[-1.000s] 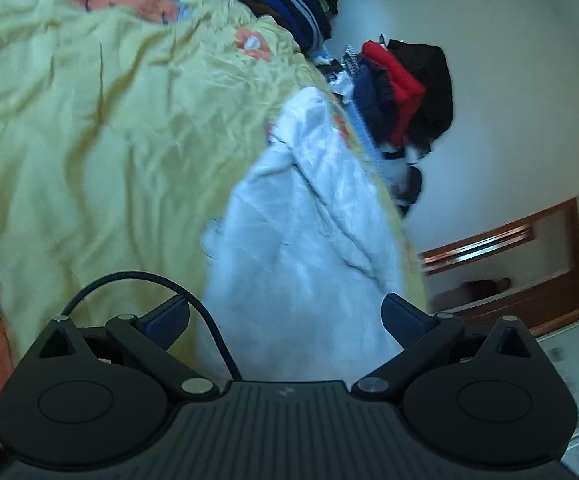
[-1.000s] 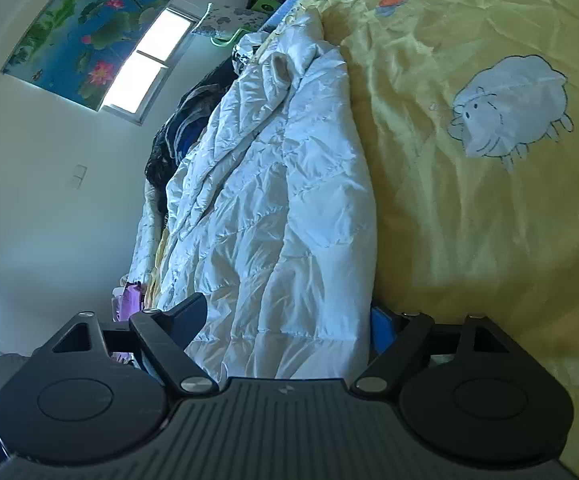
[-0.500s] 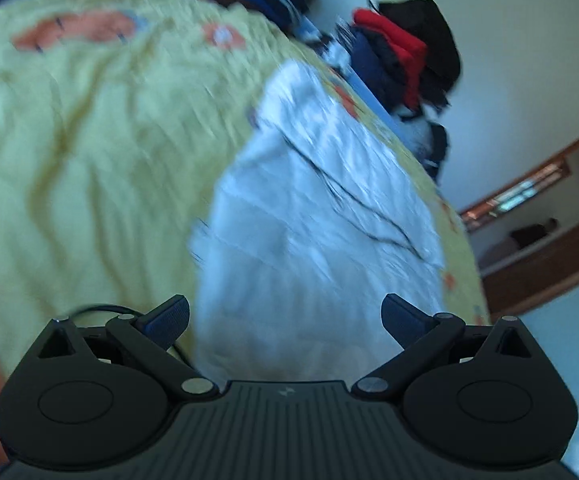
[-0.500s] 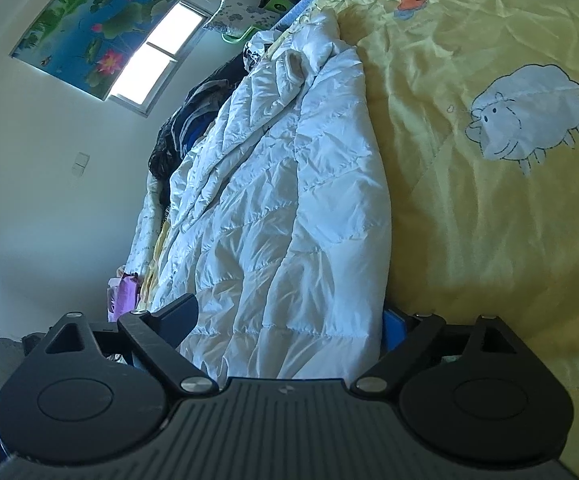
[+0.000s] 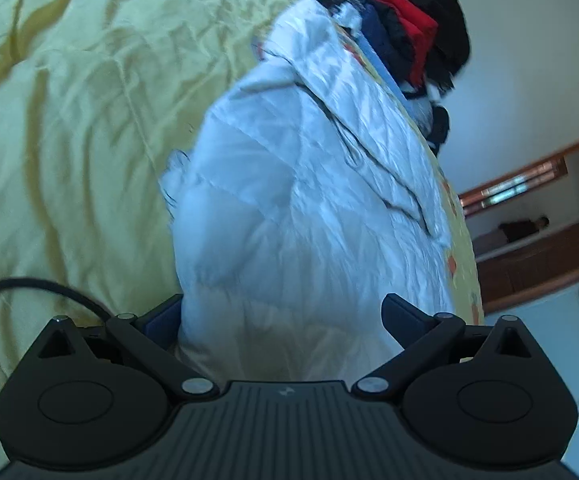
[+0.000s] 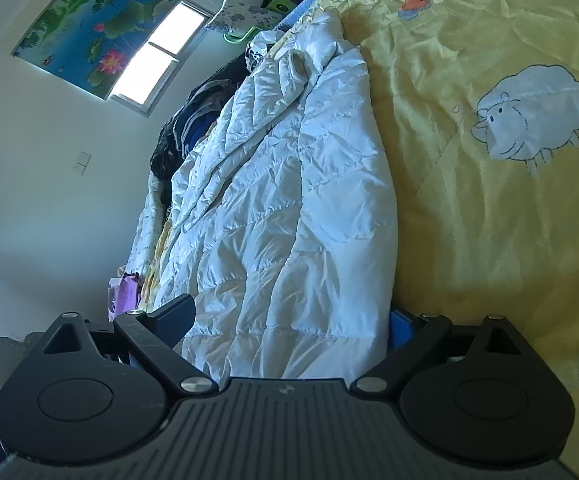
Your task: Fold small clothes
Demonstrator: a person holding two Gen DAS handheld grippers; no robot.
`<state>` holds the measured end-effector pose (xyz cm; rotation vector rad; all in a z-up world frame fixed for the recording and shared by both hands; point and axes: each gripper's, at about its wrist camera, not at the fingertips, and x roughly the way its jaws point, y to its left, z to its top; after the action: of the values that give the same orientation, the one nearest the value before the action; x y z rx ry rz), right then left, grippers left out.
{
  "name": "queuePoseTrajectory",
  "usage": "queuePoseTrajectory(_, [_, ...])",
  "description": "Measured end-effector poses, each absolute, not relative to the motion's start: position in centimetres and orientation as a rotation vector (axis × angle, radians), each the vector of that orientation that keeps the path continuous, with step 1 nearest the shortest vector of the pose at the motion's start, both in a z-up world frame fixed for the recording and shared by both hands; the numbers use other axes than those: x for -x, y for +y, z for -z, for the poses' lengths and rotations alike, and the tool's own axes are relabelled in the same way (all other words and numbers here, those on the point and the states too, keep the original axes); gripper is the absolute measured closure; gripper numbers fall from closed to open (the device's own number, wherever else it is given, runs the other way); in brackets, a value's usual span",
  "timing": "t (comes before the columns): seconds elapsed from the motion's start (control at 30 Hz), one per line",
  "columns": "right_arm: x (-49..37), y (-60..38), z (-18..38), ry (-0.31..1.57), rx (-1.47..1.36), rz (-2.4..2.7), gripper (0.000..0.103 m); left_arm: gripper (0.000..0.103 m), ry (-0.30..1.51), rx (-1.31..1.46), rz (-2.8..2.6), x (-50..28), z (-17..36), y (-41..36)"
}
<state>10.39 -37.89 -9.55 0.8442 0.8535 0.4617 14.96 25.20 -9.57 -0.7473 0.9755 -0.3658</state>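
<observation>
A white quilted puffer jacket [image 5: 309, 184] lies on a yellow bedspread [image 5: 69, 120]. It also fills the middle of the right wrist view [image 6: 289, 220]. My left gripper [image 5: 281, 316] is open, its two fingers wide apart on either side of the jacket's near edge. My right gripper [image 6: 293, 320] is open too, with the jacket's other edge lying between its fingers. In each view, one finger is partly hidden behind the fabric.
A pile of red, navy and black clothes [image 5: 413, 32] sits at the bed's far edge. Wooden furniture [image 5: 537, 248] stands by the wall. Dark clothes [image 6: 193, 120] are heaped beyond the jacket under a window [image 6: 157, 56]. A sheep print [image 6: 533, 112] marks the bedspread.
The left gripper has swung and moved in closer, so the jacket's edge now lies between its fingers. The right gripper has shifted only slightly. Both stay open.
</observation>
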Motion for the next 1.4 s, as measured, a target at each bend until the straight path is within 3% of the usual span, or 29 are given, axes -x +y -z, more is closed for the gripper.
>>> queuePoseTrajectory(0.17, [-11.0, -37.5, 9.6, 0.889, -0.863, -0.489, 0.013, 0.001, 0.96, 0.65, 0.426, -13.6, 9.4, 22.9])
queuePoseTrajectory(0.2, [-11.0, -37.3, 9.7, 0.898, -0.863, -0.499, 0.013, 0.009, 0.957, 0.654, 0.441, -13.5, 9.4, 22.7])
queuePoseTrajectory(0.23, [-11.1, -37.3, 9.8, 0.906, -0.879, -0.512, 0.013, 0.025, 0.961, 0.659, 0.46, -13.4, 9.6, 22.4])
queuePoseTrajectory(0.3, [-11.1, -37.2, 10.0, 0.921, -0.927, -0.536, 0.018, 0.043, 0.987, 0.65, 0.459, -13.4, 10.0, 22.1])
queuePoseTrajectory(0.33, [-11.0, -37.1, 10.2, 0.934, -0.945, -0.544, 0.021, 0.044, 0.984, 0.647, 0.458, -13.4, 10.1, 22.1])
queuePoseTrajectory(0.37, [-10.9, -37.1, 10.4, 0.947, -0.941, -0.54, 0.029, 0.048, 0.99, 0.647, 0.459, -13.4, 10.1, 22.2])
queuePoseTrajectory(0.4, [-10.7, -37.0, 10.5, 0.958, -0.934, -0.531, 0.041, 0.061, 1.007, 0.642, 0.449, -13.5, 10.1, 22.3])
queuePoseTrajectory(0.43, [-10.6, -37.0, 10.8, 0.972, -0.932, -0.525, 0.051, 0.065, 1.02, 0.642, 0.438, -13.5, 10.2, 22.5])
queuePoseTrajectory(0.47, [-10.6, -36.9, 11.2, 0.999, -0.937, -0.516, 0.075, 0.065, 1.029, 0.659, 0.439, -13.6, 10.2, 22.8])
queuePoseTrajectory(0.57, [-10.1, -37.1, 12.3, 1.005, -0.963, -0.5, 0.083, 0.07, 1.048, 0.667, 0.43, -13.4, 10.4, 23.3])
queuePoseTrajectory(0.63, [-9.9, -37.1, 12.4, 0.992, -0.988, -0.502, 0.086, 0.087, 1.057, 0.656, 0.405, -13.4, 10.3, 23.3])
queuePoseTrajectory(0.7, [-9.6, -37.2, 12.3, 0.967, -0.999, -0.514, 0.089, 0.091, 1.05, 0.652, 0.412, -13.1, 10.0, 23.2])
queuePoseTrajectory(1.03, [-11.3, -39.3, 7.7, 0.792, -1.115, -0.622, 0.091, 0.092, 0.884, 0.668, 0.482, -15.1, 3.8, 24.1])
queuePoseTrajectory(1.4, [-25.9, -40.3, 3.1, 0.633, -1.12, -0.653, 0.091, 0.093, 0.75, 0.782, 0.429, -26.2, 0.5, 24.8])
